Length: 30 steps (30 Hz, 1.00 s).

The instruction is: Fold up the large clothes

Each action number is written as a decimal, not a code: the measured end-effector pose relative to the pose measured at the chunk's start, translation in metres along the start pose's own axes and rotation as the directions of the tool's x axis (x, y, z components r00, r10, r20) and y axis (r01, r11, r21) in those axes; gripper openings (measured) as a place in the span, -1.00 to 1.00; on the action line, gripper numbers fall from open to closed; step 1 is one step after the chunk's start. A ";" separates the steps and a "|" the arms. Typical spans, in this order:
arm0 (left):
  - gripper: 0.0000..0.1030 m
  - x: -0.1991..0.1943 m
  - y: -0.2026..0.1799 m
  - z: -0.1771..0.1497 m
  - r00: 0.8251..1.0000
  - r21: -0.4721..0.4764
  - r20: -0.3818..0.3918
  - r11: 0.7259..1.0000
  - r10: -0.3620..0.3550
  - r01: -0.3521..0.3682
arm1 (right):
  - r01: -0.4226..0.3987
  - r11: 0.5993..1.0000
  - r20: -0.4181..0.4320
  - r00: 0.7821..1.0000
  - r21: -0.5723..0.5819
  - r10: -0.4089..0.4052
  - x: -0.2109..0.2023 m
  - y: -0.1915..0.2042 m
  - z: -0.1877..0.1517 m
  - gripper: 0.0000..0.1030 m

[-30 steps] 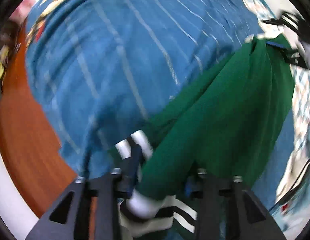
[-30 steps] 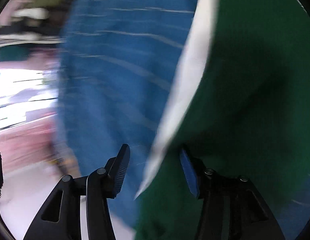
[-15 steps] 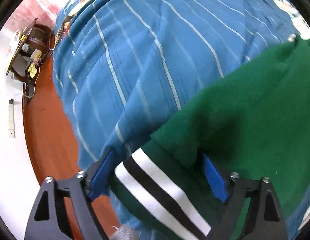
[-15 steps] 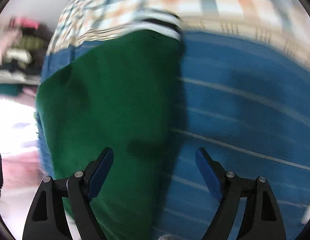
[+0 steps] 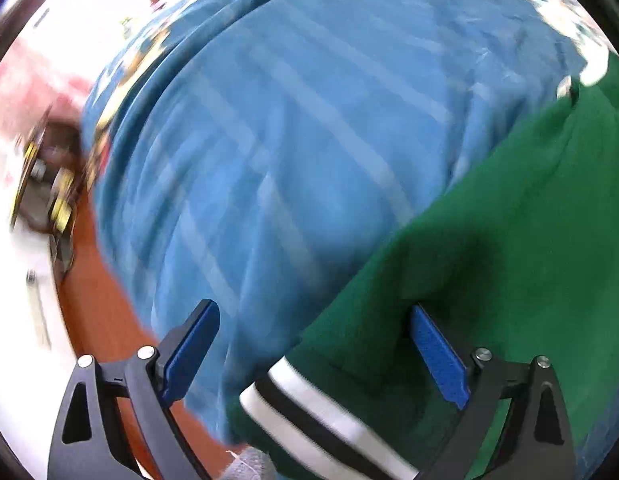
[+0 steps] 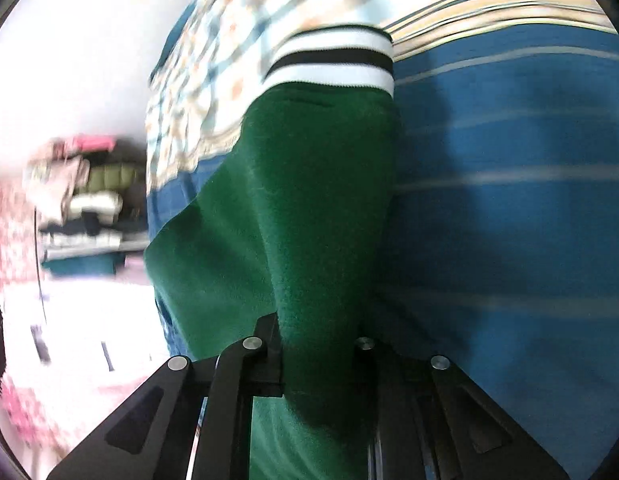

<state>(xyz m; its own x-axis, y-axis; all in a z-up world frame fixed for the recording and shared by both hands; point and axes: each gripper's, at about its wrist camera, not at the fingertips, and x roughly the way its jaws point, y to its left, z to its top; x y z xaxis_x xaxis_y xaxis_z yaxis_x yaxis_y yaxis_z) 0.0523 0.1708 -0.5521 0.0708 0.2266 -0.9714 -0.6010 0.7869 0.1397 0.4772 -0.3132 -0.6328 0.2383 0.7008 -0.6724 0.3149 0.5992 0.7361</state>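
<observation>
A green garment (image 5: 489,264) with a white and black striped cuff (image 5: 309,412) lies on a blue striped bedspread (image 5: 309,140). My left gripper (image 5: 313,344) is open just above the garment's cuffed end, its blue pads (image 5: 437,356) wide apart. In the right wrist view my right gripper (image 6: 317,344) is shut on a raised fold of the green garment (image 6: 309,216), whose striped band (image 6: 333,60) lies at the far end.
A brown wooden floor (image 5: 105,320) and furniture (image 5: 45,184) lie left of the bed. A plaid cloth (image 6: 237,40) covers the far part of the bed. A stack of folded clothes (image 6: 81,200) stands at the left in the right wrist view.
My right gripper was open above the garment and has shut on a fold of it. My left gripper released the cuff, opened wide and shifted slightly.
</observation>
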 end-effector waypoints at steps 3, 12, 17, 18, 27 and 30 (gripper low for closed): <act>0.89 -0.004 -0.023 0.041 0.997 0.124 0.069 0.992 -0.028 0.020 | 0.053 0.993 0.055 0.997 0.101 -0.059 -0.078 -0.042 -0.031 -0.73; 0.89 -0.065 -0.013 0.097 0.975 0.066 0.193 0.993 -0.112 0.101 | 0.401 0.896 -0.056 0.916 0.192 -0.398 -0.164 -0.140 -0.095 -0.05; 0.87 -0.072 0.007 0.014 0.988 -0.155 0.090 0.979 -0.122 0.135 | 0.507 0.861 -0.009 0.862 0.039 -0.507 -0.200 -0.093 -0.122 0.02; 0.87 -0.068 0.011 -0.008 0.990 -0.207 0.058 0.968 -0.130 0.139 | 0.513 0.858 0.006 0.858 -0.004 -0.513 -0.203 -0.082 -0.127 0.02; 0.08 -0.022 -0.019 -0.125 0.942 -0.385 -0.099 0.885 -0.322 0.262 | 0.404 0.850 -0.150 0.869 -0.337 -0.472 -0.132 -0.008 -0.201 0.02; -0.81 -0.034 -0.043 -0.106 0.981 -0.242 -0.046 0.955 -0.188 0.171 | 0.393 0.851 -0.177 0.864 -0.349 -0.472 -0.119 -0.019 -0.216 0.02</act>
<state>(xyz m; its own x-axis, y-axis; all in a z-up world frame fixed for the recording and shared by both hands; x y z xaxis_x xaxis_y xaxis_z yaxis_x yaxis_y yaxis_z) -0.0081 0.0682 -0.5450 0.1459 0.0484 -0.9881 -0.7543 0.6517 -0.0794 0.2445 -0.3245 -0.5502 -0.1054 0.3910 -0.9143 0.0412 0.9204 0.3889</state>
